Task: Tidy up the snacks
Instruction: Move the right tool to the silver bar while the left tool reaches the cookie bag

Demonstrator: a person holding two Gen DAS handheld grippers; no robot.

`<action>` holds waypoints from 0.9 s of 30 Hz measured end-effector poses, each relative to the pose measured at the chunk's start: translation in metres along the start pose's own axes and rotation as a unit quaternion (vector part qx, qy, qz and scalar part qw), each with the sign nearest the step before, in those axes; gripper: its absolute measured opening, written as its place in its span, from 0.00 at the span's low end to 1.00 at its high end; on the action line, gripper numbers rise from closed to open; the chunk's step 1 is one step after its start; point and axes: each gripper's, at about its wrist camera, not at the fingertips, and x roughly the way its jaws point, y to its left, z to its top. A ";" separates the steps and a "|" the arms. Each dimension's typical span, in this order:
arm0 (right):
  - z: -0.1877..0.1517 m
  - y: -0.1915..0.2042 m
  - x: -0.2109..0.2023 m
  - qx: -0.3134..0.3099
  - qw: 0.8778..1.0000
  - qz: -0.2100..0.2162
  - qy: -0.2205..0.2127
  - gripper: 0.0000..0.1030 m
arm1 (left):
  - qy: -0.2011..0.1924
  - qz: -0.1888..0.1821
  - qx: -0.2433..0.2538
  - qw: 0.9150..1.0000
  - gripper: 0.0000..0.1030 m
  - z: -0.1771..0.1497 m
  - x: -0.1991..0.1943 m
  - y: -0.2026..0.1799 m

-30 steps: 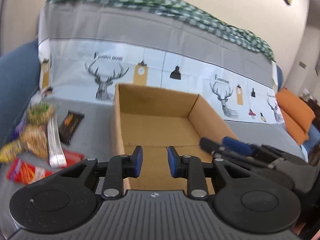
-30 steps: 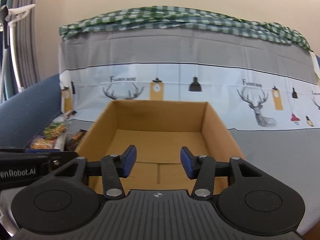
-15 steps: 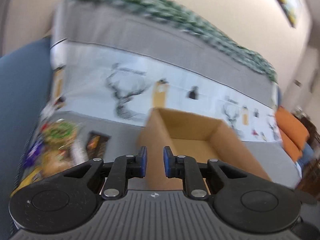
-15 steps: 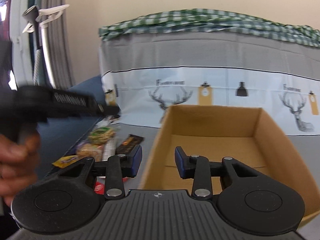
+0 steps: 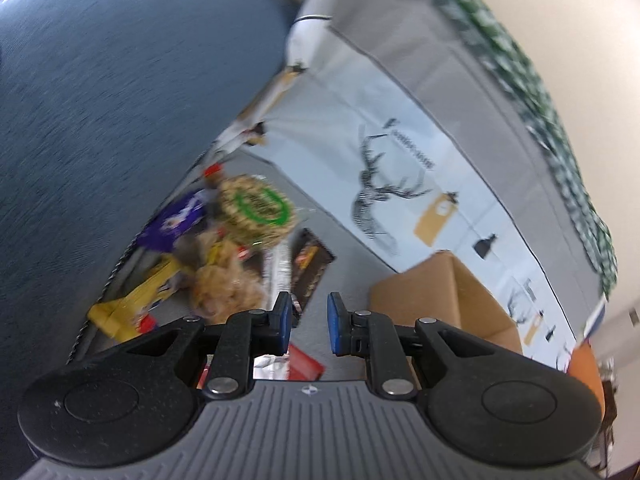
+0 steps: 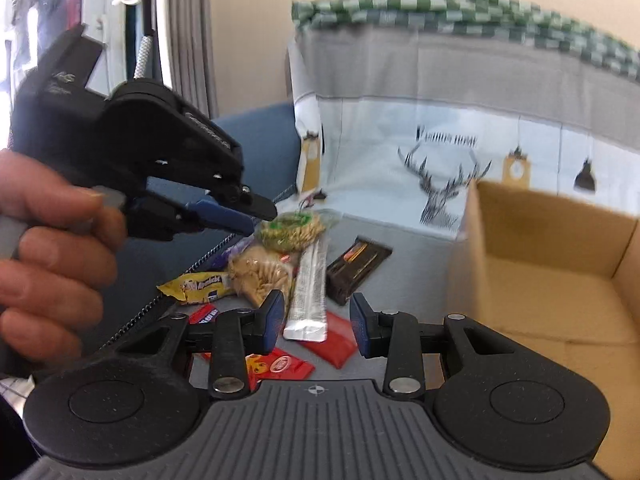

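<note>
A heap of packaged snacks lies on the grey cover of a sofa seat (image 6: pixel 412 248), pressed against the dark blue upholstered armrest (image 5: pixel 100 112). At the far end of the heap sits a round yellow noodle-like snack in clear wrap with a green ring label (image 6: pixel 290 229). Just in front of it lies a clear bag of pale beige biscuit pieces (image 6: pixel 262 276), and to that bag's left a yellow wrapper with dark print (image 6: pixel 196 286). A purple packet (image 5: pixel 174 222) is wedged between the round snack and the armrest. A long silver stick sachet (image 6: pixel 310 290) runs toward the camera beside the biscuit bag, its near end lying on a flat red packet (image 6: pixel 334 342). A black rectangular bar wrapper with orange print (image 6: pixel 358 266) lies to the right of the sachet, apart from the heap. Nearest the right wrist camera is a red wrapper with a white oval logo (image 6: pixel 280 368).

An open brown cardboard box (image 6: pixel 552 264) stands on the seat to the right of the snacks; what shows of its inside is bare.

The left tool (image 5: pixel 308 322) hangs above the heap with its blue pads (image 5: pixel 285 322) a narrow gap apart and nothing between them; its jaws have just been closing. In the right wrist view it is gripped by a hand (image 6: pixel 48 256) and points down at the round snack. The right tool (image 6: pixel 316 322) is part open, wider than the left, with nothing gripped; its jaws have also just been closing.
</note>
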 end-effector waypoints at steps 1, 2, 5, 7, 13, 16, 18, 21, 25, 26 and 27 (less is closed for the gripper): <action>0.000 0.000 0.007 0.005 1.000 0.006 0.000 0.37 | 0.001 0.007 -0.009 1.000 0.20 0.001 0.001 0.004; -0.002 0.001 0.014 0.000 1.000 0.002 0.002 0.37 | 0.002 0.013 -0.015 1.000 0.23 0.003 0.002 0.008; -0.006 -0.002 0.038 0.021 1.000 -0.006 0.021 0.37 | 0.004 0.045 -0.027 0.999 0.36 0.004 0.006 0.013; -0.011 -0.004 0.052 0.026 0.999 -0.010 0.029 0.37 | 0.005 0.057 -0.032 0.998 0.38 0.004 0.009 0.015; -0.012 -0.004 0.089 0.024 0.999 -0.009 0.045 0.48 | 0.010 0.088 -0.038 0.995 0.63 0.005 0.020 0.017; -0.011 0.000 0.102 0.026 0.998 -0.002 0.049 0.58 | 0.015 0.100 -0.042 0.994 0.65 0.006 0.026 0.017; -0.012 0.004 0.111 0.019 0.998 -0.001 0.055 0.61 | 0.016 0.100 -0.044 0.994 0.65 0.006 0.029 0.017; -0.014 0.006 0.124 0.014 0.998 -0.009 0.068 0.61 | 0.019 0.108 -0.041 0.993 0.65 0.006 0.032 0.017; -0.017 0.003 0.137 0.021 0.996 -0.016 0.082 0.61 | 0.021 0.112 -0.043 0.993 0.65 0.006 0.034 0.020; -0.017 0.003 0.138 0.019 0.996 -0.017 0.082 0.54 | 0.021 0.110 -0.046 0.993 0.65 0.006 0.034 0.020; -0.017 0.002 0.139 0.018 0.996 -0.017 0.081 0.49 | 0.021 0.108 -0.047 0.993 0.65 0.006 0.034 0.020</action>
